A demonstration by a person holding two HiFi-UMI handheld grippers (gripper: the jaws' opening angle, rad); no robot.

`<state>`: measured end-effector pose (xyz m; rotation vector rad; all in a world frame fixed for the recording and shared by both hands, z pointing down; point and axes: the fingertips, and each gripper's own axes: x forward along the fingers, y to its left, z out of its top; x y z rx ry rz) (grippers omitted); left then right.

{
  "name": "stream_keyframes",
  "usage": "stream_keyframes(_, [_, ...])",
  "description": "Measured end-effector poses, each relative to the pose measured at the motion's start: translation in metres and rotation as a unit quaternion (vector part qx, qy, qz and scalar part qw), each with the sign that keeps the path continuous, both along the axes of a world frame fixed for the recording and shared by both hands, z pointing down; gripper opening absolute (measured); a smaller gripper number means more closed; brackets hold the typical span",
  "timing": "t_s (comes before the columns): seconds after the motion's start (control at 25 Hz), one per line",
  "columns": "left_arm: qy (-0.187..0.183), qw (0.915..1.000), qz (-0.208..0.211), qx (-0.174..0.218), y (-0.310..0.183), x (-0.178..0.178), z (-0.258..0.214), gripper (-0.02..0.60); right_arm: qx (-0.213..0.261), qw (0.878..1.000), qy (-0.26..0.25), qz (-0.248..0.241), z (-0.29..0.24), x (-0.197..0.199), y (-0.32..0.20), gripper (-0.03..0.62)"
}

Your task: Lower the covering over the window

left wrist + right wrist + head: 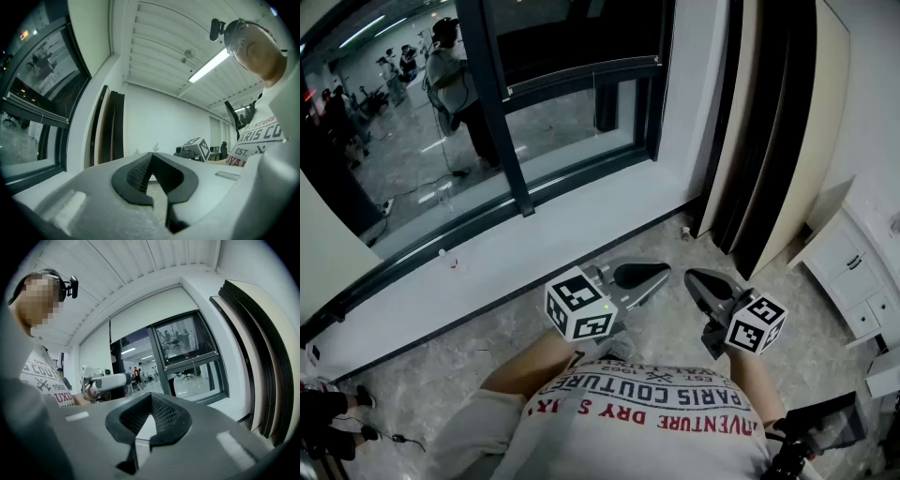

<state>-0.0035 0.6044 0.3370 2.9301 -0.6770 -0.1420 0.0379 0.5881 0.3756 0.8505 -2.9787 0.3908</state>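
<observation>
**Both tools shut and empty, short of the window**

Window (572, 122) spans 10 to 12 o'clock in the head view: dark frame, glass reflecting a lit room. A pale horizontal rail (581, 73) crosses the right pane high up, and the glass above it reads darker. It looks like the covering's lower edge, but I cannot confirm that. White sill (534, 234) runs below the frame. Dark and beige panels (769, 141) stand against the wall at 1 o'clock; white cabinet (853, 272) at 3 o'clock. Left tool (649, 275) and right tool (705, 284) sit side by side over the marble floor (441, 375), near centre and well apart from the glass. Each tool's jaws are pressed together with nothing between them.
</observation>
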Motion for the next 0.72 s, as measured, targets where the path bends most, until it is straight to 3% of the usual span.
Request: stream_keyframes(0.72, [-0.005,0.9999,0.009,-0.002,-0.007,0.021,-0.003,0.002,0.001,1.000,-0.008,0.001,-0.006,0.014,-0.001,0.005])
